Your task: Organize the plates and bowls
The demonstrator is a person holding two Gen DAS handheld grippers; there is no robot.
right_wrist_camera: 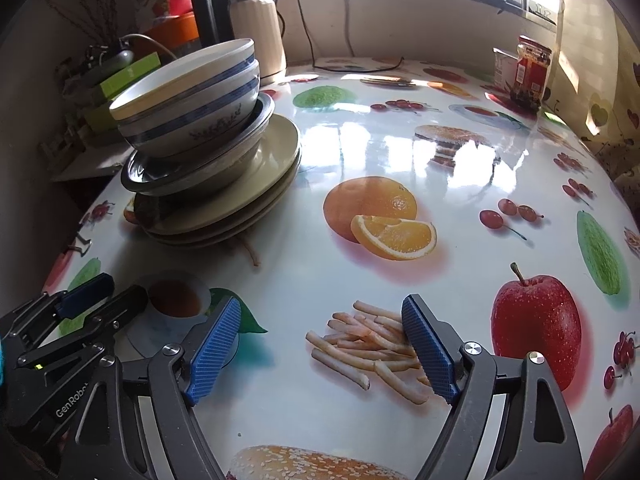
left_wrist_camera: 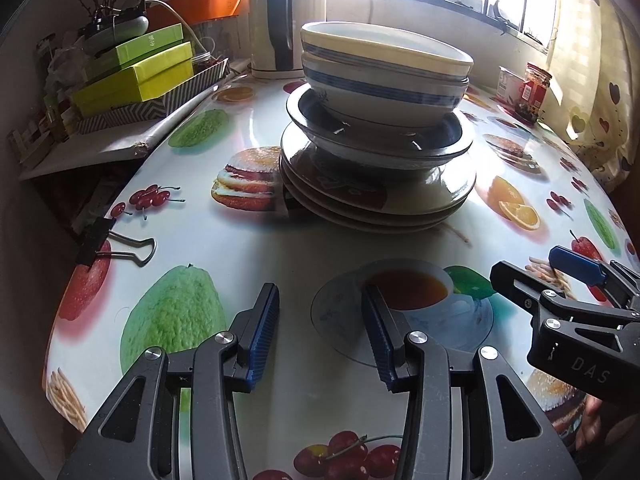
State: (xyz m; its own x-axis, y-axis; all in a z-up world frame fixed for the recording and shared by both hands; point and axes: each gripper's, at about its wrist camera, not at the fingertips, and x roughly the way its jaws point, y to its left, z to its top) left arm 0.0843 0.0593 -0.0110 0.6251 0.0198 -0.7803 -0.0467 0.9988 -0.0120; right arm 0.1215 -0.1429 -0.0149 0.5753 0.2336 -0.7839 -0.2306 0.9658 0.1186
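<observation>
One stack of dishes stands on the fruit-print table (left_wrist_camera: 256, 248). At the bottom are cream plates (left_wrist_camera: 456, 196), on them a shallow grey-rimmed bowl (left_wrist_camera: 384, 148), on top two nested white bowls with blue bands (left_wrist_camera: 384, 84). The stack also shows at the left of the right wrist view: plates (right_wrist_camera: 276, 148), blue-banded bowls (right_wrist_camera: 192, 112). My left gripper (left_wrist_camera: 320, 316) is open and empty, low over the table in front of the stack. My right gripper (right_wrist_camera: 320, 344) is open and empty, to the right of the left one; it shows in the left wrist view (left_wrist_camera: 560, 276).
A cream kettle (left_wrist_camera: 280, 20) stands behind the stack. Green boxes (left_wrist_camera: 136, 76) pile up at the far left beside the table. A jar (right_wrist_camera: 532, 68) stands at the far right by the window. A binder clip (left_wrist_camera: 108, 240) grips the table's left edge.
</observation>
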